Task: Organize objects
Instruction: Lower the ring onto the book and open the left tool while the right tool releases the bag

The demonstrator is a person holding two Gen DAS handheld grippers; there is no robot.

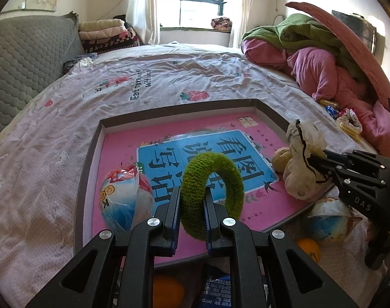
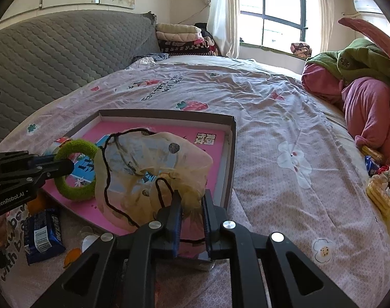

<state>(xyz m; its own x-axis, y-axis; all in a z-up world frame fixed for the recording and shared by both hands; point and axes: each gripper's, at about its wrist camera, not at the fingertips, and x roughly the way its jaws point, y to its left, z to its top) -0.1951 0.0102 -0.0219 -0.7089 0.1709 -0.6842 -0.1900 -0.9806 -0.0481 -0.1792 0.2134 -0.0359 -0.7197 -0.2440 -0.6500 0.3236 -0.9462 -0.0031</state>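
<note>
My left gripper (image 1: pixel 192 205) clamps the green ring (image 1: pixel 212 192) over the tray (image 1: pixel 88 164); right gripper (image 2: pixel 191 209) pinched on the cream pouch (image 2: pixel 154 169), jaws nearly closed.

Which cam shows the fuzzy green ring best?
Left wrist: the fuzzy green ring fills the centre, clamped upright in the left gripper. Right wrist shows the ring small at the left edge, partly behind the cream fabric bag.

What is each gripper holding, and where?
Left gripper pinches the green ring on its band; right gripper pinches the cream scrunchie at its near edge.
</note>
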